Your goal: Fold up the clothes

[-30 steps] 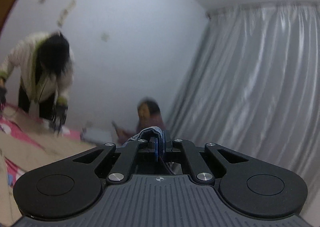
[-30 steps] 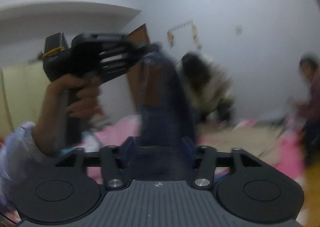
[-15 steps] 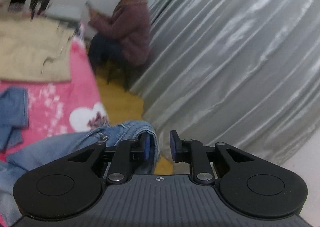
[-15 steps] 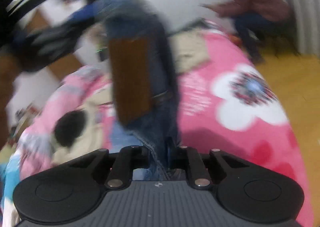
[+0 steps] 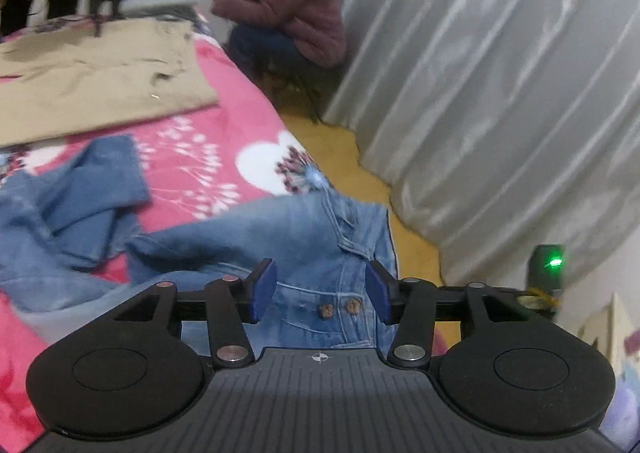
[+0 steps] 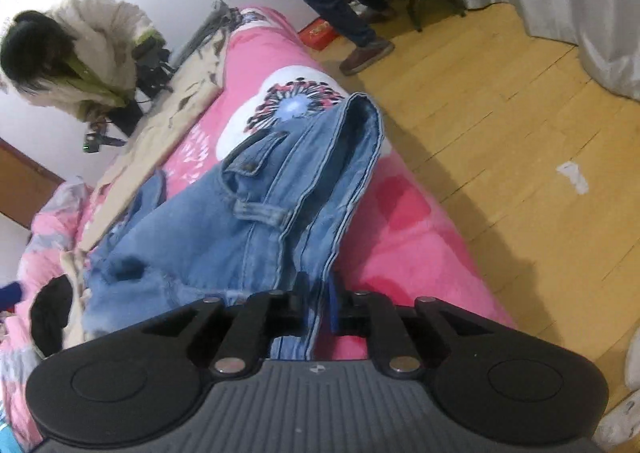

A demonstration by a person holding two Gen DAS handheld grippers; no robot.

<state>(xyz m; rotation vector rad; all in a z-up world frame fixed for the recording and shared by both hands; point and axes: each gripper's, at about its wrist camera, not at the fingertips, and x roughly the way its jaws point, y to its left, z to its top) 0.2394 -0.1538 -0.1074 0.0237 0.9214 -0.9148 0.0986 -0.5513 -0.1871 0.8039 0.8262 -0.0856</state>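
Light blue jeans (image 5: pixel 280 229) lie crumpled on a pink flowered blanket (image 5: pixel 200 141), their waistband and buttons nearest the camera. My left gripper (image 5: pixel 320 291) hovers over that waistband; its jaws are opening, and the blue pads stand apart without touching the denim. In the right wrist view the jeans (image 6: pixel 260 221) hang over the bed's edge with a back pocket facing up. My right gripper (image 6: pixel 318 305) pinches a seam edge of the jeans between narrow jaws that are starting to open.
A beige garment (image 5: pixel 100 81) lies flat farther along the bed. A person in a maroon jacket (image 5: pixel 296 5) sits by the grey curtain (image 5: pixel 480 93). Another person in a pale coat (image 6: pixel 80 53) bends over the bed. Wooden floor (image 6: pixel 500 113) runs beside the bed.
Both grippers came down from mid-air to the bed. The left gripper let go of the denim and opened. The jeans now rest on the blanket.
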